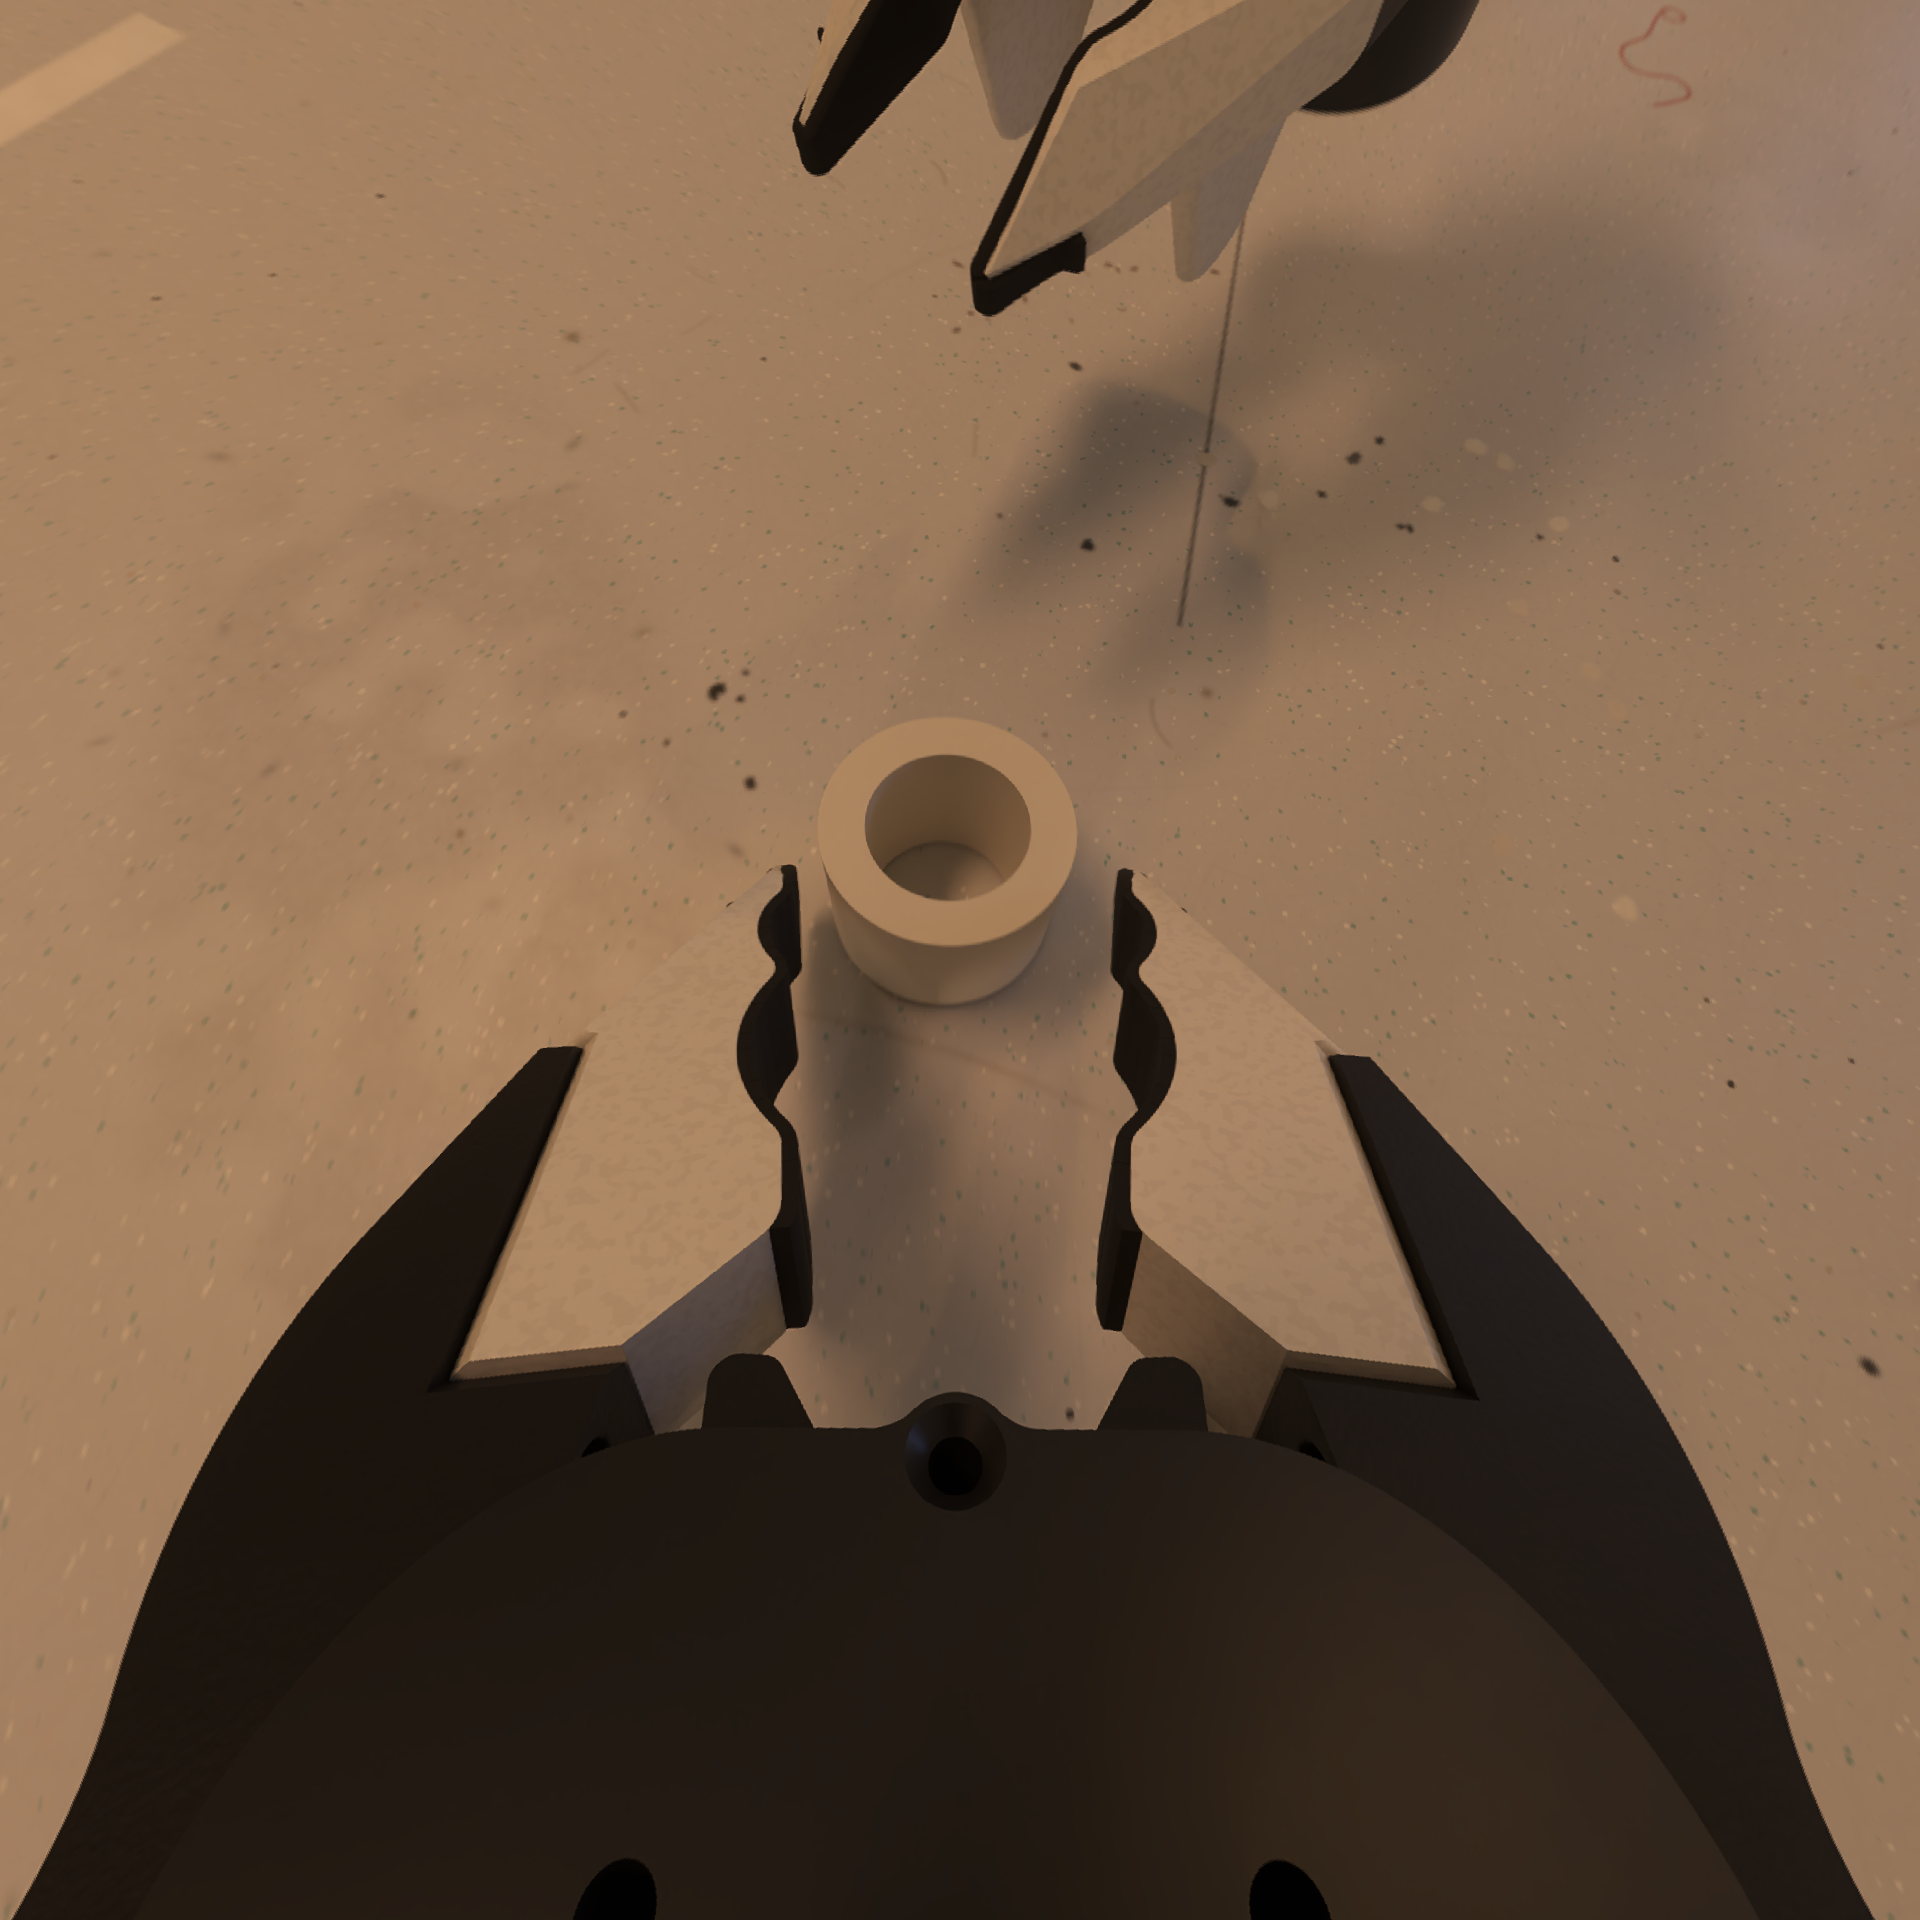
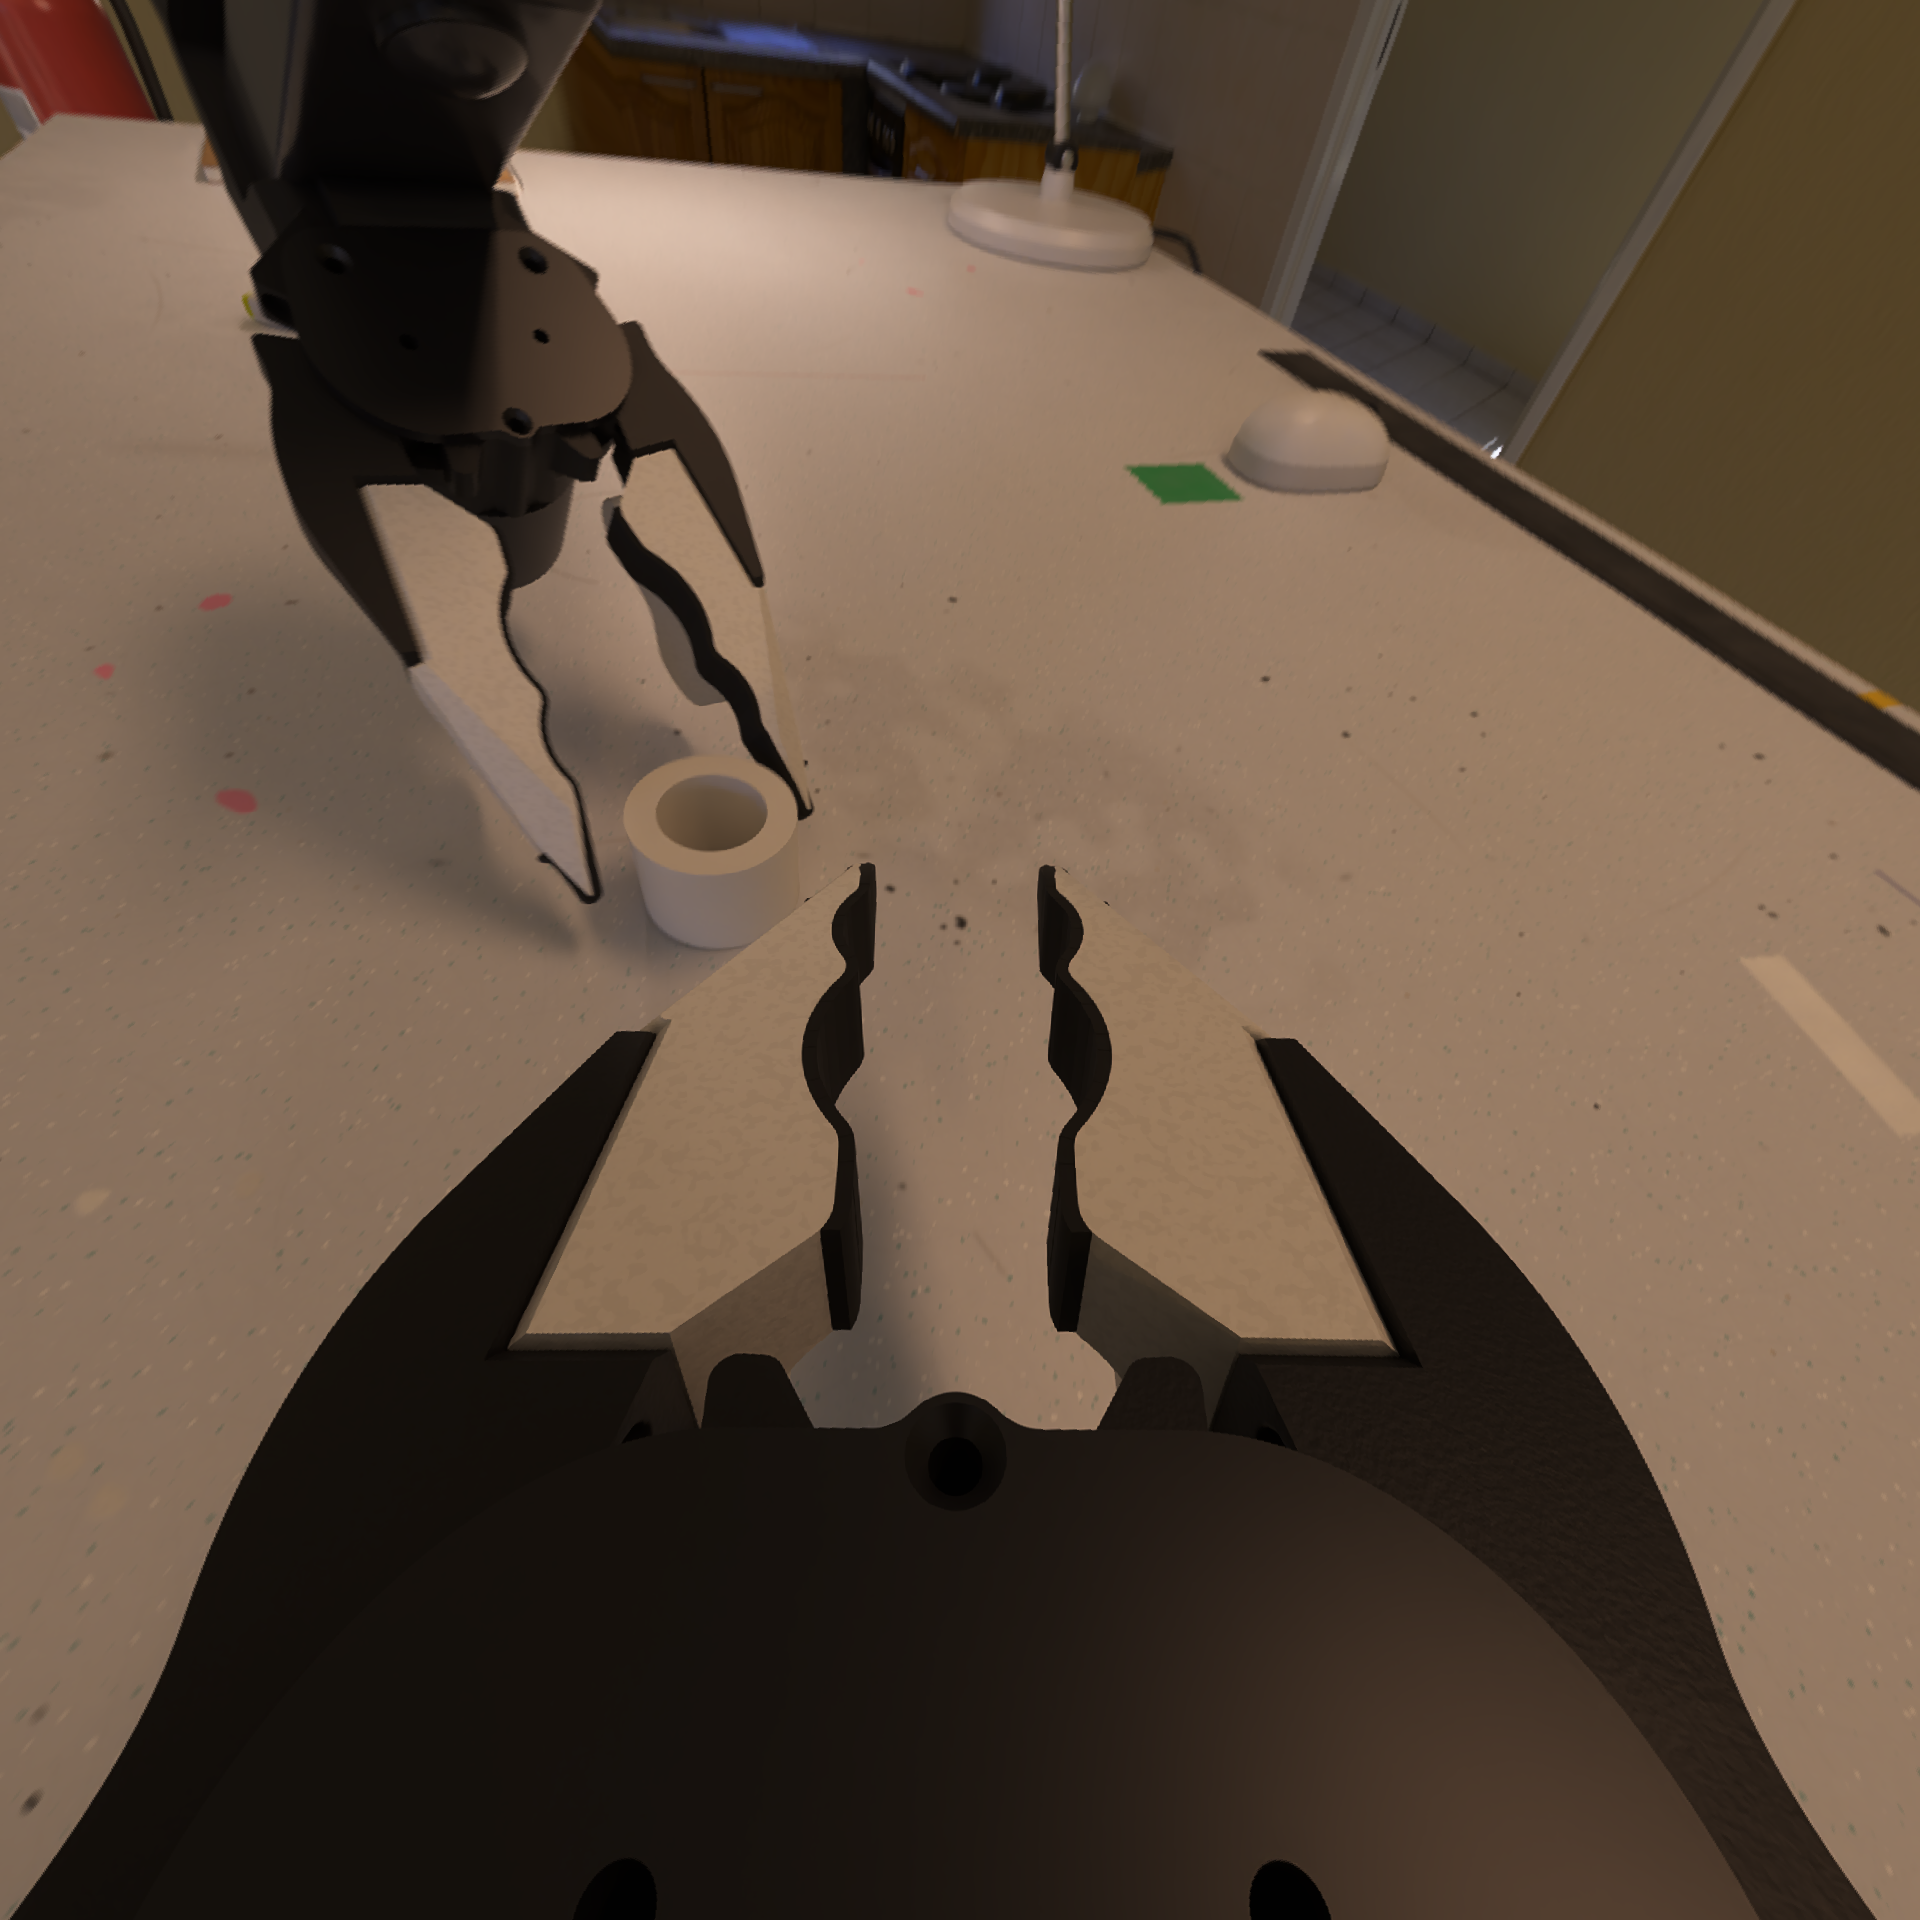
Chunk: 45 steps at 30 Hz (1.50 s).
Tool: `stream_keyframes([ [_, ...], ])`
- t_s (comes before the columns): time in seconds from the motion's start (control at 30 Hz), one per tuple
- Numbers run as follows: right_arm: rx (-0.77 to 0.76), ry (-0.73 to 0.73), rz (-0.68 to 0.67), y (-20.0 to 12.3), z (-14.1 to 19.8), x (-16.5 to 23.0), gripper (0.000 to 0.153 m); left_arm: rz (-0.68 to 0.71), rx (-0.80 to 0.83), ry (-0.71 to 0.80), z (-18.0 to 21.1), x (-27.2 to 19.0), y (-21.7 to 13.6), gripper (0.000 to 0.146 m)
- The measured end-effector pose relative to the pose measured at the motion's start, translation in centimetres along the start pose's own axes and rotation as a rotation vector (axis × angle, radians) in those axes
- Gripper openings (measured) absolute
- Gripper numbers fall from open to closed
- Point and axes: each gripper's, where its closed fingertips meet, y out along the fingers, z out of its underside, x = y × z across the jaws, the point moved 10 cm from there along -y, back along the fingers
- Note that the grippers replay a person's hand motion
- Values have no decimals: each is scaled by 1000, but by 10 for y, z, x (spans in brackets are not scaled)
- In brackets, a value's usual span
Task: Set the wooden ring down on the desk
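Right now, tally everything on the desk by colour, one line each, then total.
Pale wood: 1, the wooden ring, standing on the desk between the open left claw fingers, apparently untouched.
White: 2, the lamp base and the domed object.
Green: 1, the flat square.
Total: 4.
The right claw is open and holds nothing.

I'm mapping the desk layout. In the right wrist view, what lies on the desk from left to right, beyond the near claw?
Left claw → wooden ring → lamp base → green square → white domed object.
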Motion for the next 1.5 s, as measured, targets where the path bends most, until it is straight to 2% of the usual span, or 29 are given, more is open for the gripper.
stream_keyframes([
  [0.17, -41, -12, 56, -1, 1, -2, 29, -64, -1, -43, 24, 1, -29, 73],
  [0.37, -55, 43, 76, -11, 12, -4, 27, -133, -41, -87, 46, 2, -57, 72],
  [0.53, -42, -5, 93, -8, 12, 0, 26, -152, -103, -75, 45, 14, -63, 68],
  [0.87, 4, -72, 146, -2, 13, 5, 25, -63, -141, -31, 41, 20, -63, 59],
  [1.27, 40, -41, 188, 1, 14, -1, 25, 92, -232, -50, 36, 27, -65, 51],
  [1.37, 57, -32, 189, 3, 14, -2, 25, 113, -226, -81, 35, 31, -62, 52],
  [1.43, 63, -35, 193, 3, 14, -2, 25, 125, -185, -114, 32, 32, -56, 62],
  [1.5, 73, -35, 183, 5, 14, -2, 23, 156, -142, -157, 26, 33, -49, 65],
])
